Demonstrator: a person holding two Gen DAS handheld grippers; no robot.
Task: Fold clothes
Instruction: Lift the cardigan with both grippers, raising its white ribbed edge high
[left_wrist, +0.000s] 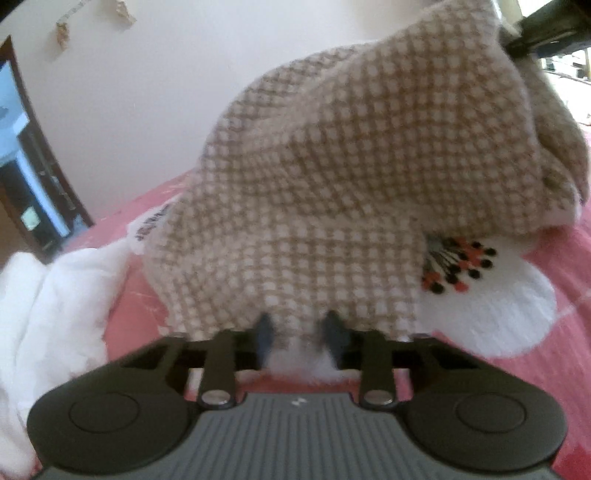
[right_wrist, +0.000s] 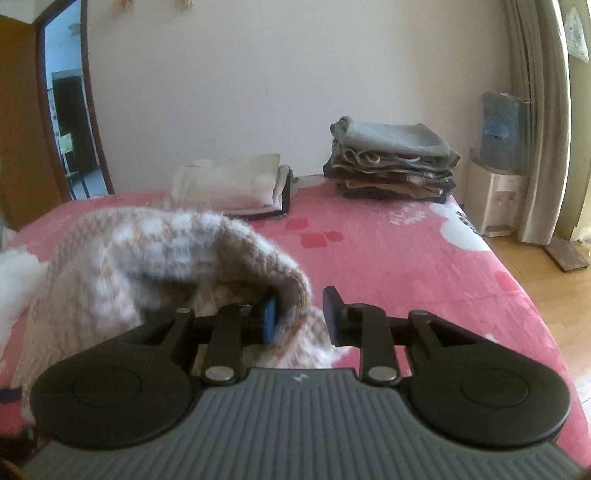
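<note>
Two stacks of folded clothes (right_wrist: 393, 162) already sit at 12 o'clock on the bed (right_wrist: 406, 258). Checked sweater (left_wrist: 332, 177) lies at centre, not yet folded. Left gripper (left_wrist: 300, 328) pinches its hem w/ narrow jaws; right gripper (right_wrist: 299, 314) has cloth btwn jaws, grip unclear.

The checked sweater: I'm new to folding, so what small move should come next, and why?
Probably carry the checked sweater over and lay it flat on the pink bedspread. The left gripper and right gripper each have an edge between their fingers, and it hangs bunched in the air, not spread out.
</note>
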